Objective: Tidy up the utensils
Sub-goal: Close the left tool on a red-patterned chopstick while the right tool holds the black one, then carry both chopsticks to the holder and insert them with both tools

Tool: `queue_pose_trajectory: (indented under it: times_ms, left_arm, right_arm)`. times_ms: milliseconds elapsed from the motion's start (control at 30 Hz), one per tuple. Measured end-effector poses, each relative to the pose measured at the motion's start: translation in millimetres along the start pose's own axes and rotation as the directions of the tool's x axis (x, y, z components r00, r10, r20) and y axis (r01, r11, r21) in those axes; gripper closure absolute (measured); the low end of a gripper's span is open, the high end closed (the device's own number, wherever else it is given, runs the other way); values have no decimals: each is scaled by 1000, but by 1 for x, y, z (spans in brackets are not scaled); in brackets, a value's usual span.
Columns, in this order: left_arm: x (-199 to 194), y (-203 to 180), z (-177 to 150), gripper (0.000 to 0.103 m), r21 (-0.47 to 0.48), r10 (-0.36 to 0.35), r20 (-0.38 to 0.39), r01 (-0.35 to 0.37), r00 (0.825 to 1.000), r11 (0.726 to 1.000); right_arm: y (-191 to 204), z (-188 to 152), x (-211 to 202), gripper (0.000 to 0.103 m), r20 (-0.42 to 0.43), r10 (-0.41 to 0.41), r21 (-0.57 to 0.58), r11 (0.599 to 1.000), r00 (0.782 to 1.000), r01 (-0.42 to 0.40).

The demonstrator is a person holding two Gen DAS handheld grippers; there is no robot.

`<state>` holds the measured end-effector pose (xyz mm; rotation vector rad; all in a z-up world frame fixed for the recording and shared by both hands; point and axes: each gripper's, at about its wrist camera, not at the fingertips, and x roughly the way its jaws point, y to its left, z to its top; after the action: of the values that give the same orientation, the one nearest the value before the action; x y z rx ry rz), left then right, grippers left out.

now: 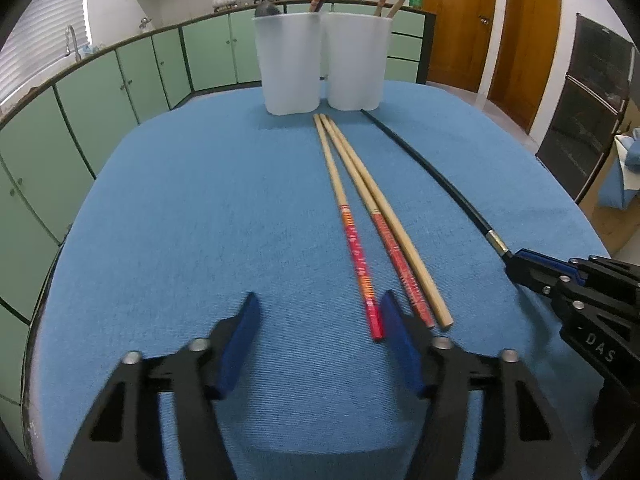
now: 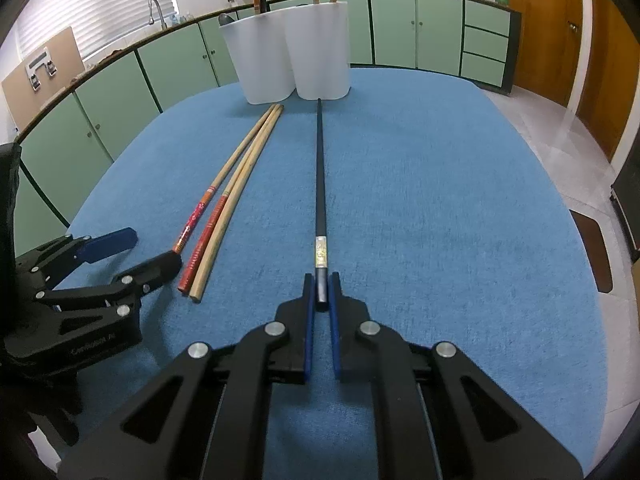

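Note:
Two white cups [image 1: 288,64] [image 1: 356,60] stand at the far end of the blue table, with chopsticks standing in them. Three wooden chopsticks [image 1: 360,208] lie on the cloth, two with red handles [image 1: 360,264]. A black chopstick [image 2: 320,168] lies to their right. My left gripper [image 1: 318,312] is open, its right finger touching the end of the leftmost red-handled chopstick. My right gripper [image 2: 321,288] is shut on the near end of the black chopstick, which still lies on the cloth; it also shows in the left wrist view [image 1: 516,268].
The table [image 1: 180,220] is covered in blue cloth. Green kitchen cabinets [image 1: 120,92] run behind and to the left. Wooden doors [image 1: 520,32] and a dark cabinet [image 1: 592,112] stand at the right.

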<state>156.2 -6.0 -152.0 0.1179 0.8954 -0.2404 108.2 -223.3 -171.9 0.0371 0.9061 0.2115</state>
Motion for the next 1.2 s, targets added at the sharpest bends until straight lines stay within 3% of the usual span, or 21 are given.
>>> queue_pose_trajectory:
  times_ms: [167, 267, 533, 767, 1200]
  left_arm:
    - [-2, -9, 0, 87, 27, -26, 11, 26, 1000, 999]
    - [-2, -11, 0, 96, 24, -33, 12, 32, 999, 999]
    - [-8, -4, 1, 97, -19, -54, 27, 54, 998, 998]
    - [-40, 6, 14, 97, -25, -31, 105, 34, 994, 999]
    - [-112, 17, 59, 97, -17, -21, 304, 28, 952, 999]
  right_arm:
    - [1, 0, 1, 96, 1, -10, -10, 1000, 1000, 10]
    - [2, 0, 1, 97, 2, -17, -16, 1000, 1000, 17]
    - [2, 0, -8, 97, 33, -8, -12, 1000, 999, 9]
    - [0, 13, -31, 97, 96, -9, -24, 1000, 995, 11]
    - [-3, 69, -94, 97, 255, 30, -61, 998, 966, -15]
